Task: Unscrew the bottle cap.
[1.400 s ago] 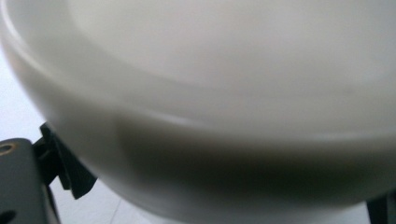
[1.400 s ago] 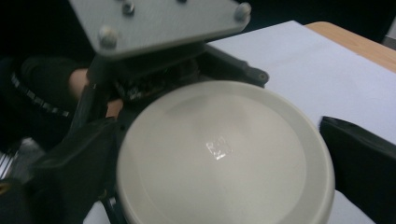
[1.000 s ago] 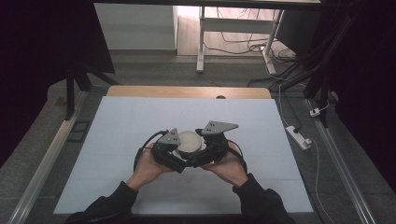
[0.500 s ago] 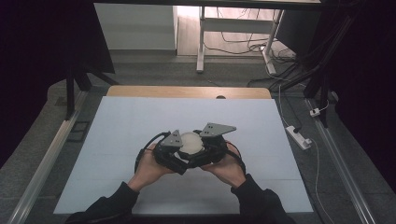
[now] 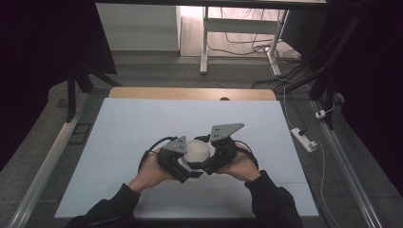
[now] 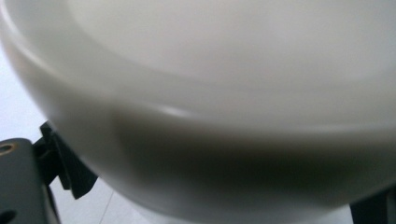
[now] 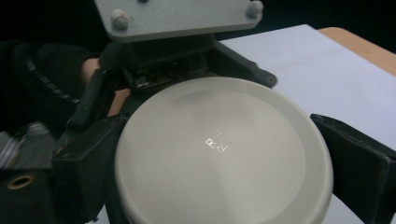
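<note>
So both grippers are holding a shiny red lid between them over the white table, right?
Not quite: the lid is cream-white, not red, as the right gripper view shows. The rest stands: the left gripper and right gripper hold it between them over the white table.

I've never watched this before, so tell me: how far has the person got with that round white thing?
Done: both tongs, left and right, have closed in on the round white lid from either side. In hand: they grip it together over the white table. Left: probably moving or turning it; I can't tell what lies beneath.
</note>
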